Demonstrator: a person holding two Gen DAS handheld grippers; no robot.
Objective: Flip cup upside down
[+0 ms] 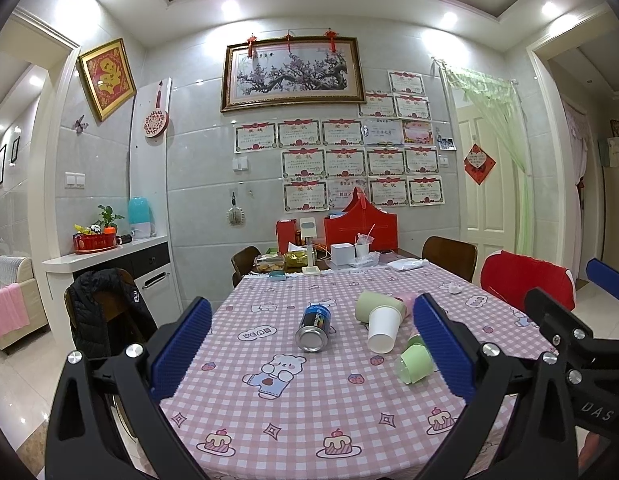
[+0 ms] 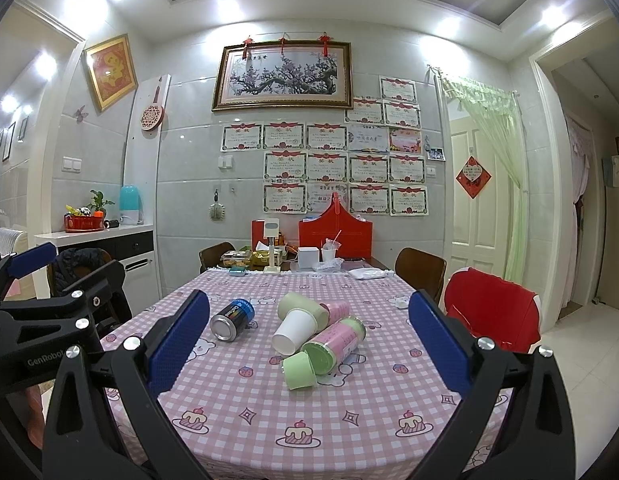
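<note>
A white paper cup [image 1: 383, 329] [image 2: 294, 328] lies on its side on the pink checked tablecloth [image 1: 309, 412] [image 2: 309, 412], partly inside a pale green cup [image 1: 375, 305] [image 2: 299, 306]. A small green cup [image 1: 414, 365] [image 2: 300, 369] lies in front of it. A pink and green bottle [image 2: 335, 344] lies beside them. My left gripper [image 1: 311, 356] is open and empty above the near table edge. My right gripper [image 2: 309, 354] is open and empty too, short of the cups.
A dark can [image 1: 314, 328] [image 2: 232, 319] lies on its side left of the cups. Boxes, a red bag [image 2: 335, 234] and food packs crowd the far end. Chairs stand around; a red-covered one [image 2: 493, 312] is at the right.
</note>
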